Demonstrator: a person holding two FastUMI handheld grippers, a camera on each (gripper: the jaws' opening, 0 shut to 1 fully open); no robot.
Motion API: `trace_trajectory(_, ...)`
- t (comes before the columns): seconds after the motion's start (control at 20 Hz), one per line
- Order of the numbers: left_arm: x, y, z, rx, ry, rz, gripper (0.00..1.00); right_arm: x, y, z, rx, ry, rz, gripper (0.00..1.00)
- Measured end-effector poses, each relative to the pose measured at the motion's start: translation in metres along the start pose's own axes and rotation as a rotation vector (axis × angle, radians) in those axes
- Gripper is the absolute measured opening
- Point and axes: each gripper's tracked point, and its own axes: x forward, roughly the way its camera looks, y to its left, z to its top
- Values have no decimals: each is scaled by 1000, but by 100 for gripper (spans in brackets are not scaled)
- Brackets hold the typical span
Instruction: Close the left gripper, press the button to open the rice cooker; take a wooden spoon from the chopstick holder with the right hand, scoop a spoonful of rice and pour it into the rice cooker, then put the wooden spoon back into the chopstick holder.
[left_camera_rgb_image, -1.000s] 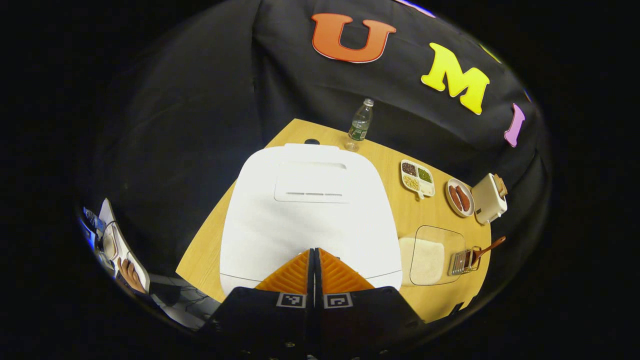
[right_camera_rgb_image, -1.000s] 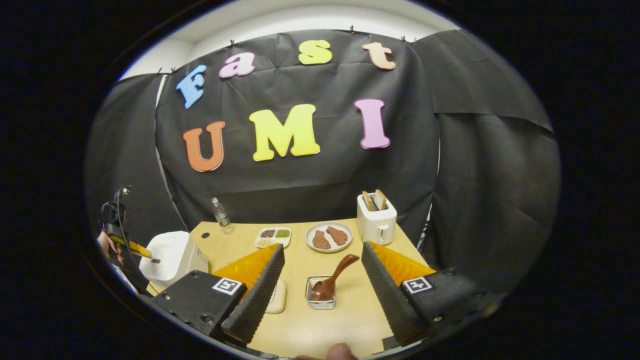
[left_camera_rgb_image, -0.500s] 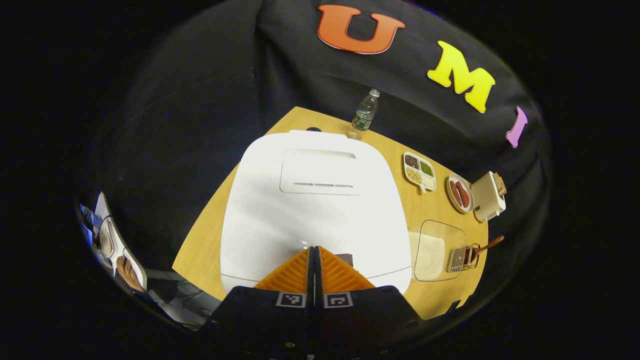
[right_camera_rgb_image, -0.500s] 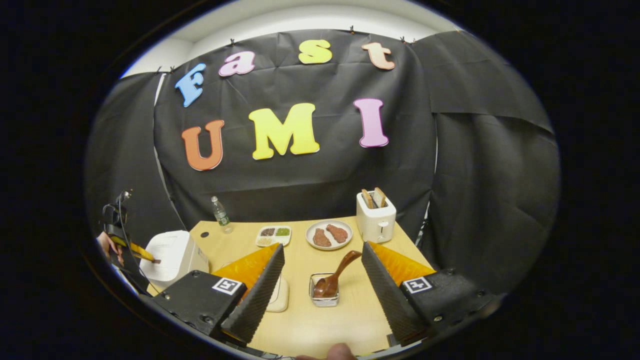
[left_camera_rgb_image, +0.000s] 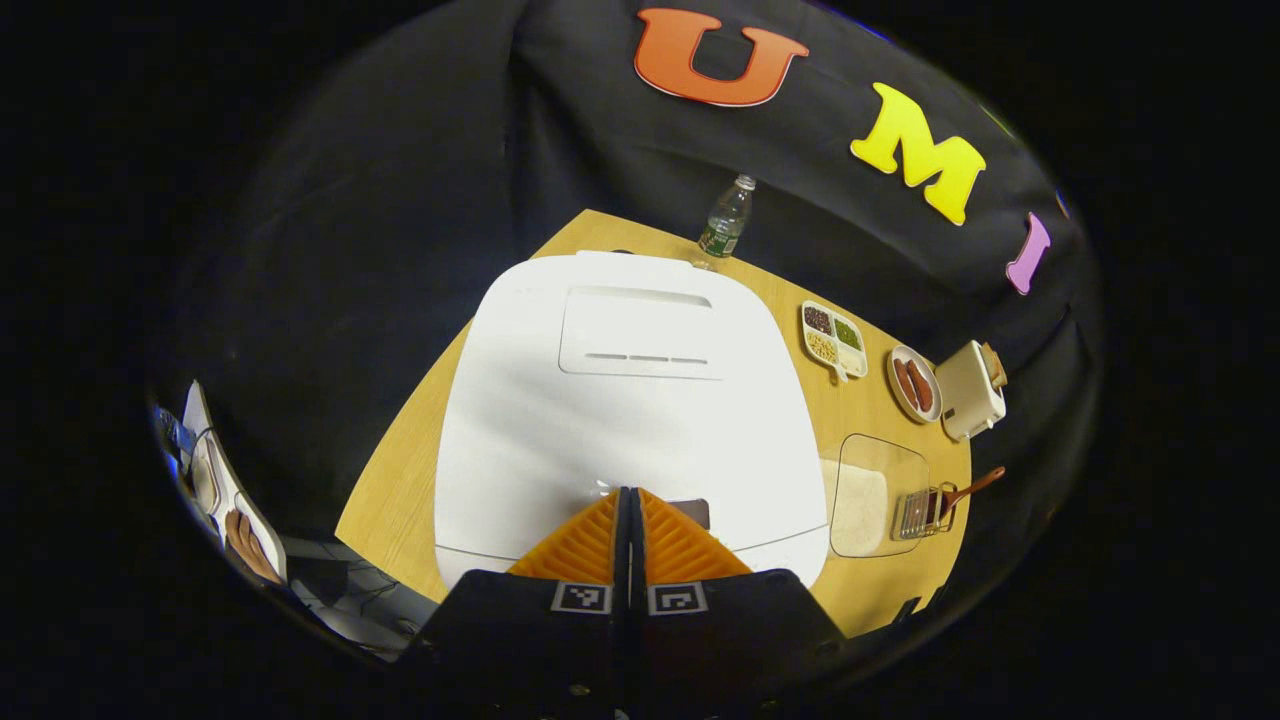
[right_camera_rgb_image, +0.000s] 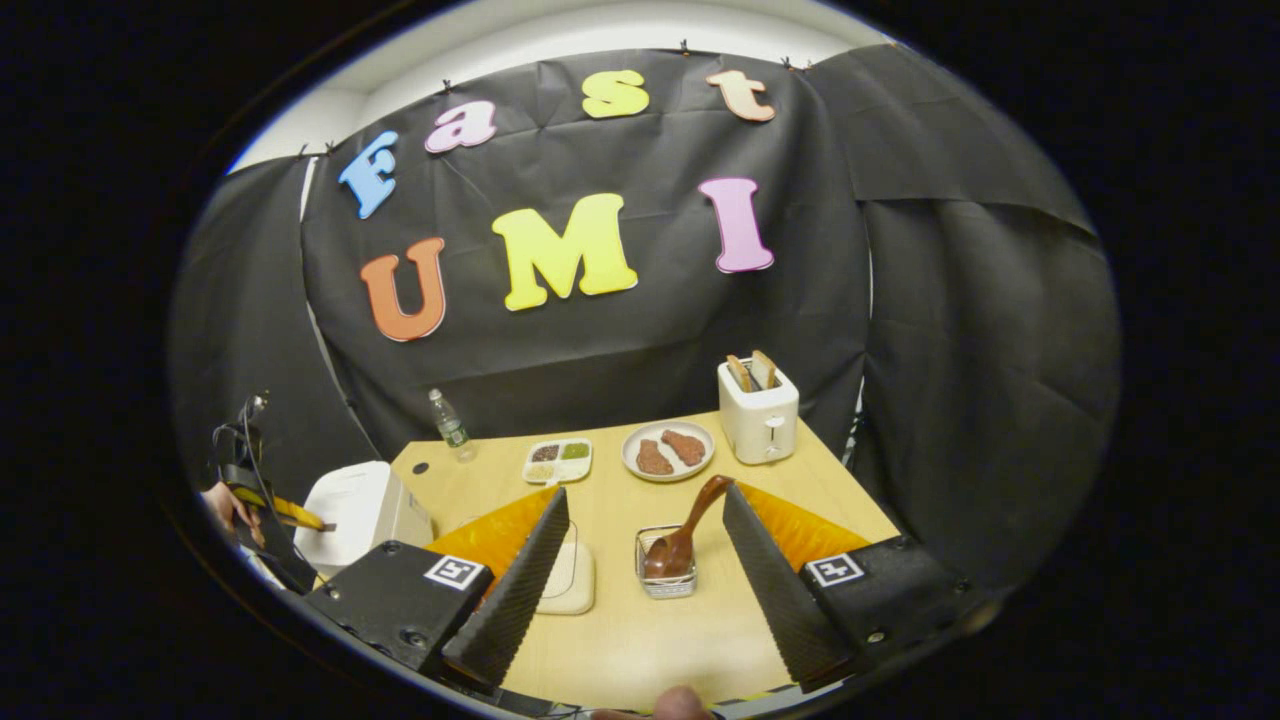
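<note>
Wooden table (right_camera_rgb_image: 640, 640) stands against the black cloth wall (right_camera_rgb_image: 950, 330).

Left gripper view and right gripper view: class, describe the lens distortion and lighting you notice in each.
Left gripper view: fisheye bulges the rice cooker lid, and the table edges curve; the white lid is bright, nearly washed out. Right gripper view: the table bows, even light, soft shadow under the chopstick holder.
</note>
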Motion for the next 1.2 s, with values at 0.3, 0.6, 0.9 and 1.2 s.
trace_trajectory(0.3, -45, -12, 54, -65, -241, -58, 0, -11, 1, 21, -43, -58, 4, 100)
trace_trajectory(0.6, -91, -19, 121, -39, -496, -40, 0, -17, 4, 22, -42, -69, 0, 100)
trace_trajectory(0.9, -119, -46, 143, 20, -652, -49, 33, -22, -1, 25, -44, -84, -3, 100)
trace_trajectory(1.2, -161, -67, 141, 116, -795, -24, 94, -24, 1, 28, -58, -99, 25, 99)
